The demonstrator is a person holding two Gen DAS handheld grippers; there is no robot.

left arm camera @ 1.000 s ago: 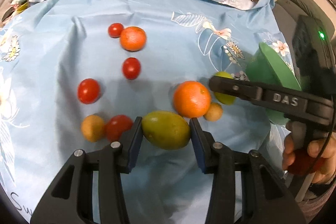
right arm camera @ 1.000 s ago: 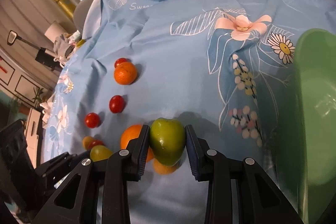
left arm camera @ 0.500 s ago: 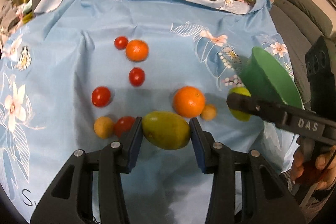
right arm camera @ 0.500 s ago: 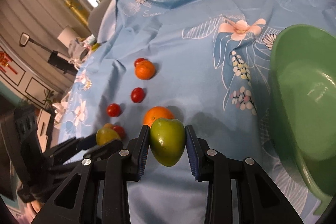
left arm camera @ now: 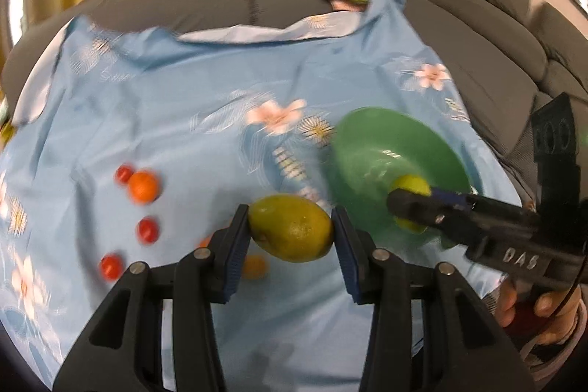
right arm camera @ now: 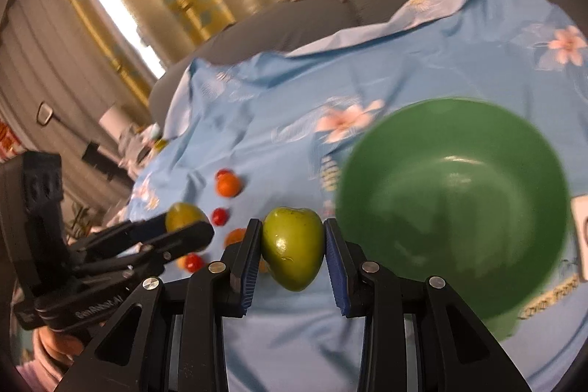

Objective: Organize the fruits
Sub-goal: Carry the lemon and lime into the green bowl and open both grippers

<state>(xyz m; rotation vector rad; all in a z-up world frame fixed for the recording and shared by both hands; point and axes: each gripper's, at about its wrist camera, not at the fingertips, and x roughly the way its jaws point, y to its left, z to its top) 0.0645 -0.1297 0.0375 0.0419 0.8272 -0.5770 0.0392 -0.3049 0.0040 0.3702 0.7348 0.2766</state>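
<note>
Fruits are airborne, left gripper (left arm camera: 291,234) pinching the mango (left arm camera: 290,227), right gripper (right arm camera: 293,245) clamping the green apple (right arm camera: 293,242), green bowl (right arm camera: 452,208) at two o'clock — best to lower each inside the rim before letting go.

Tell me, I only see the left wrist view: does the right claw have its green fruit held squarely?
Observer: Yes. The right wrist view shows the green fruit clamped between both pads of the right claw.
Operator: Good. Before I bring my mango over, is the bowl empty?
Observer: The right wrist view shows its whole inside, and there is no fruit in it.
</note>
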